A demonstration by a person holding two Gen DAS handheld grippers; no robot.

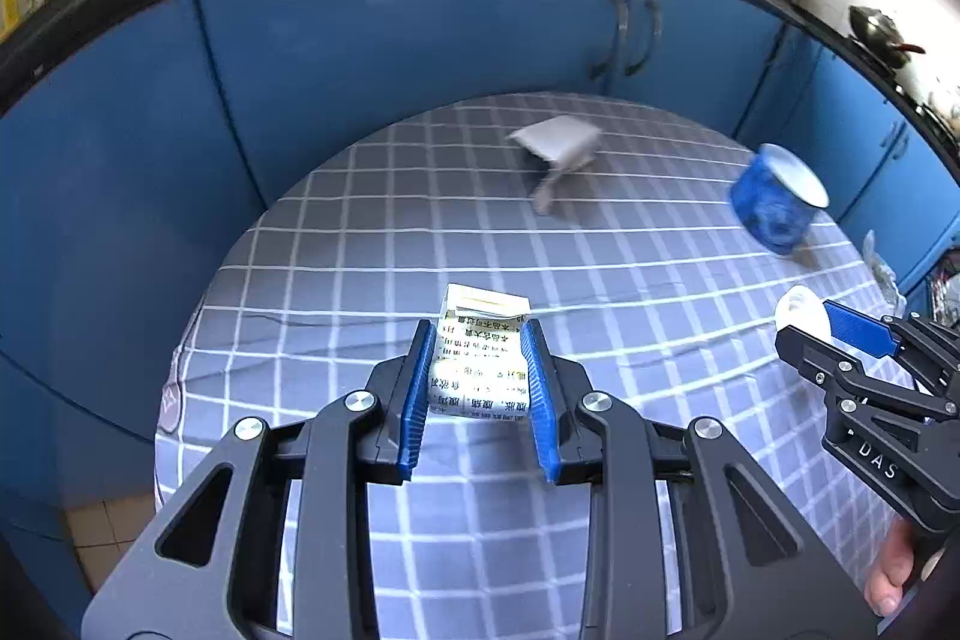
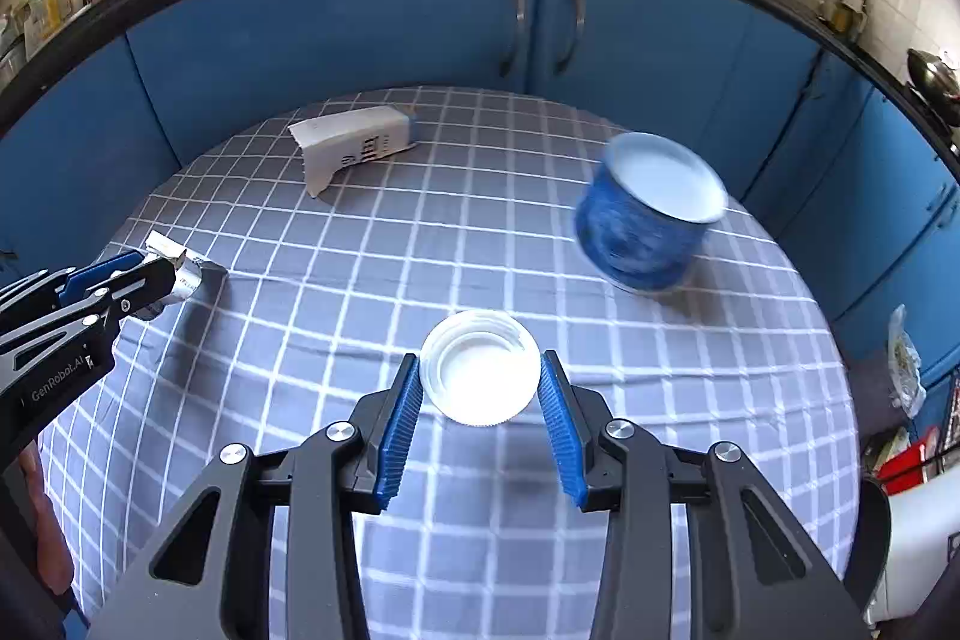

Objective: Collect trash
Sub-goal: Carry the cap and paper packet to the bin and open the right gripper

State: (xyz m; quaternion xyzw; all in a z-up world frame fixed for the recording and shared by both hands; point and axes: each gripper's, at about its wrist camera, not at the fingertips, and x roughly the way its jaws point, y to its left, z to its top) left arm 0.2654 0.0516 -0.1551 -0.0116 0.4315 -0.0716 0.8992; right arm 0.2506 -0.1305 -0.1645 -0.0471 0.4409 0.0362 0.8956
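A: What has the left gripper (image 1: 478, 340) got?
B: Its blue pads are pressed on both sides of a small printed box (image 1: 480, 358), a paper leaflet poking out of the far end. In the right wrist view that gripper comes in from nine o'clock with the box at its tip.

A: And further along the table (image 2: 420, 232)?
B: A checked grey cloth covers it. Toward eleven o'clock in the right wrist view lies a white carton (image 2: 354, 145), on its side with one end torn open, well apart from both grippers.

A: The right gripper (image 2: 480, 370)?
B: Closed to a narrow gap on a white plastic lid (image 2: 480, 376), hollow side up, the pads touching its rim on both sides. In the left wrist view it sits at three o'clock with the lid at its tip.

A: Anything past it?
B: A blue cup (image 2: 651, 214) with a white inside, at about one o'clock in the right wrist view, blurred and looking tilted. Behind the table run blue cupboard doors (image 2: 420, 10).
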